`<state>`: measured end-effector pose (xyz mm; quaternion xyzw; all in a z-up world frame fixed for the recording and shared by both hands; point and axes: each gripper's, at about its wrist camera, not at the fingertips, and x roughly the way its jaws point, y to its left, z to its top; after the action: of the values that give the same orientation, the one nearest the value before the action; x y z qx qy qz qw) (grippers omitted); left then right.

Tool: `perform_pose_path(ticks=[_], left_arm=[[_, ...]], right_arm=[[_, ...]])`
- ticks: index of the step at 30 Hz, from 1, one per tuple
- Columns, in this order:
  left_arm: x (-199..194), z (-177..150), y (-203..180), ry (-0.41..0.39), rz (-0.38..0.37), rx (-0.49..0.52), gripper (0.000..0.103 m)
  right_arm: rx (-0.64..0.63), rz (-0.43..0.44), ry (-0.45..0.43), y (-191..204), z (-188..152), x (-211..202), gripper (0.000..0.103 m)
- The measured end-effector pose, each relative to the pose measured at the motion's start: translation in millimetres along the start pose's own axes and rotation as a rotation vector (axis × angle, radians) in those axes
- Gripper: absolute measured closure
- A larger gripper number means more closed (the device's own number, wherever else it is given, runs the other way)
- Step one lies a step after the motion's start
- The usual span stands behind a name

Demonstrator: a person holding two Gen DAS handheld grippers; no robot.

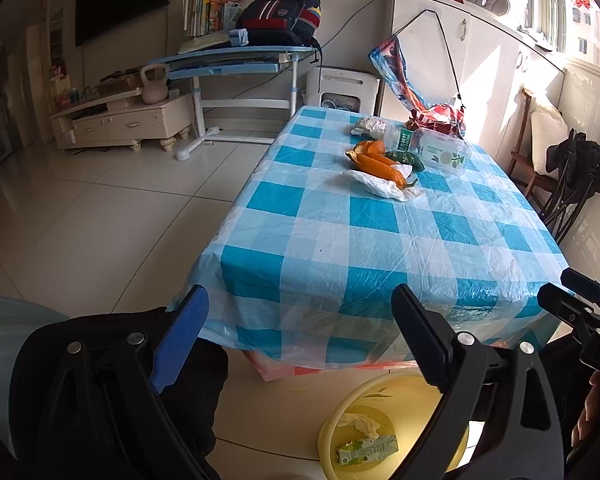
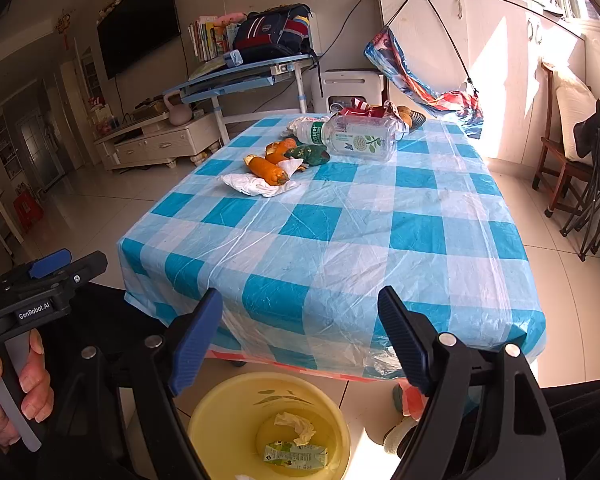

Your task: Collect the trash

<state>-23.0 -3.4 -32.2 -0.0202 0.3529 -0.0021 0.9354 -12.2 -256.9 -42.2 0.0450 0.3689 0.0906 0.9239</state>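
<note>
Trash lies at the far end of the blue-checked table [image 1: 340, 248]: orange peels [image 1: 380, 164] [image 2: 268, 170] on a white tissue [image 1: 380, 188] [image 2: 252, 186], a dark green scrap [image 2: 310, 154], a clear plastic bottle [image 1: 440, 150] [image 2: 360, 136] and a smaller green-labelled bottle [image 2: 312, 130]. On the floor below the near table edge stands a yellow bin [image 1: 340, 412] [image 2: 204, 412] holding a crumpled tissue [image 2: 296, 426] and a green carton [image 2: 296, 456]. My left gripper [image 1: 300, 296] and right gripper [image 2: 300, 294] both hang open over the bin, with nothing between their fingers.
Red wrappers and a fruit bowl [image 2: 412, 118] sit at the table's far end. A kite leans on the white cupboard [image 2: 420, 76]. Chairs [image 2: 560, 168] stand to the right; a blue desk [image 1: 228, 60] and a TV cabinet [image 1: 120, 120] stand across the tiled floor.
</note>
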Motion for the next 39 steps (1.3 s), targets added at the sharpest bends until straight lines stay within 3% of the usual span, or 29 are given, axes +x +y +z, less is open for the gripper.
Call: perform_pose_path(ticks=[39], left_arm=[[3, 1, -10, 0.014, 0.003, 0.01, 0.012]], right_arm=[[0.009, 0.005, -0.01, -2, 2, -6, 0.026]])
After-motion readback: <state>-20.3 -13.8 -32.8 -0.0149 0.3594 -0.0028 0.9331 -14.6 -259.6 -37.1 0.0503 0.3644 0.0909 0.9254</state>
